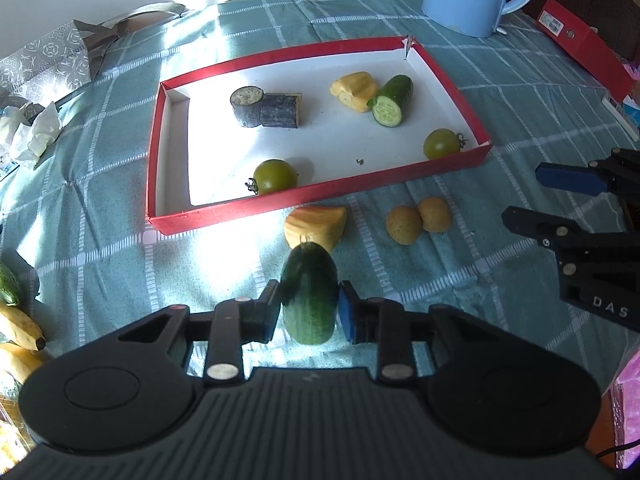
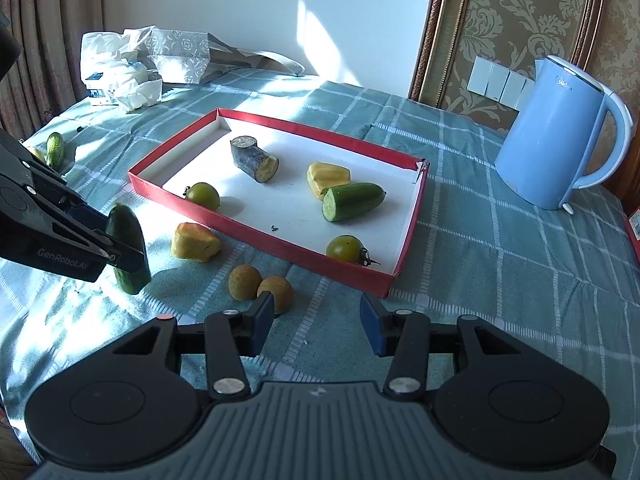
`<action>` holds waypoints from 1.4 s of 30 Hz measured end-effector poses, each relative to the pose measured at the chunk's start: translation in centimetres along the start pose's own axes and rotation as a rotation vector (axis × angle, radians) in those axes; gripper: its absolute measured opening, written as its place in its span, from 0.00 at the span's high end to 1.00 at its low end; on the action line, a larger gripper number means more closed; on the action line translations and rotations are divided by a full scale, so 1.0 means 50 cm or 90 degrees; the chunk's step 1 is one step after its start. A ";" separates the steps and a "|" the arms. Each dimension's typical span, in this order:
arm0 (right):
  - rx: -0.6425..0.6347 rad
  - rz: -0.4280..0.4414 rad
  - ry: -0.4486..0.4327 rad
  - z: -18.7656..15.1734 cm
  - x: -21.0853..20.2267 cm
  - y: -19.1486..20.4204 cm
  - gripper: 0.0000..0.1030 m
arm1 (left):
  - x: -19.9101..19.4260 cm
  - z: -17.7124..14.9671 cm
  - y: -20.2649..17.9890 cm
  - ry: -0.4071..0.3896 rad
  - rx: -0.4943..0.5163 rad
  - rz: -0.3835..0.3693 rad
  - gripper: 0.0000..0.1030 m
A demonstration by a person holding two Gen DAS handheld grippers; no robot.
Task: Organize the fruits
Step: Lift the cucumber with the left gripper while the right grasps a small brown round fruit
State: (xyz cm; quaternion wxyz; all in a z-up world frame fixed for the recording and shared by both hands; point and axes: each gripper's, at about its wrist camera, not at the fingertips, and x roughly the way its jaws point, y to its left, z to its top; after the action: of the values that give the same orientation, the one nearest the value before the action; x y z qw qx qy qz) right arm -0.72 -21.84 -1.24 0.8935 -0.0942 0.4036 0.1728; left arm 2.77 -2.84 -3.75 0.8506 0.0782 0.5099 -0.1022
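My left gripper [image 1: 309, 312] is shut on a green cucumber half [image 1: 309, 300] and holds it upright just above the cloth, in front of the red tray [image 1: 320, 200]. The same cucumber [image 2: 127, 248] shows in the right wrist view. My right gripper [image 2: 316, 326] is open and empty, hovering beside two small tan round fruits [image 2: 260, 284]. A yellow fruit chunk [image 2: 195, 242] lies on the cloth by the tray [image 2: 340, 260]. In the tray lie two green tomatoes [image 2: 346, 248], a cucumber half [image 2: 352, 200], a yellow chunk [image 2: 328, 176] and dark sugarcane pieces [image 2: 254, 158].
A blue kettle [image 2: 560, 140] stands at the back right. A paper bag and tissues [image 2: 132, 72] sit at the back left. Another cucumber [image 2: 54, 148] and bananas [image 1: 20, 328] lie at the left. A red box [image 1: 580, 40] lies far right.
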 end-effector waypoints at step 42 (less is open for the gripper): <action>-0.171 0.071 0.079 0.008 0.152 0.056 0.74 | -0.033 -0.008 0.051 -0.012 -0.040 0.038 0.73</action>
State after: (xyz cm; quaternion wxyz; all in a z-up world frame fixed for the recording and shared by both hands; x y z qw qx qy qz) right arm 3.13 -17.38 -6.79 0.8355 -0.2006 0.4356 0.2680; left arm 2.30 -0.12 -2.40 0.8602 0.0656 0.5020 -0.0614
